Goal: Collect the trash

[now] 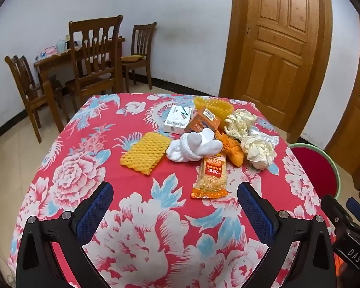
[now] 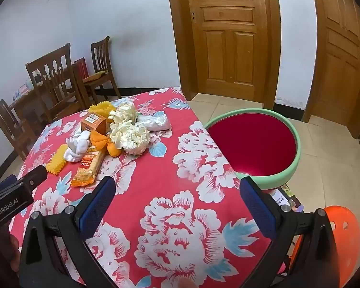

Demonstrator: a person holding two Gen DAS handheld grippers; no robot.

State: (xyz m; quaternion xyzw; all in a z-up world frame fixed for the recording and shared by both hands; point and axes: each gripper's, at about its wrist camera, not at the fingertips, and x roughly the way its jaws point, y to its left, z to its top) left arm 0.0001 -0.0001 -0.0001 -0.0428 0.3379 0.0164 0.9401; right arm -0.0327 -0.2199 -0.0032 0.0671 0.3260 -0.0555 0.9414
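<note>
- The left gripper (image 1: 175, 198) is spread wide with nothing between its blue pads, hovering over the floral-clothed surface (image 1: 141, 216).
- The right gripper (image 2: 177, 193) is likewise released and empty; "GenRobot.AI" is printed on the neighbouring unit's body.
- The trash sits in a pile toward the far side of the surface: an orange snack wrapper (image 1: 210, 176) reading "151亿", an orange carton (image 1: 202, 121) with a barcode label, and a white box (image 1: 177, 119) with barcodes.
- A green-rimmed red basin (image 2: 254, 144) stands just beside the surface.
</note>
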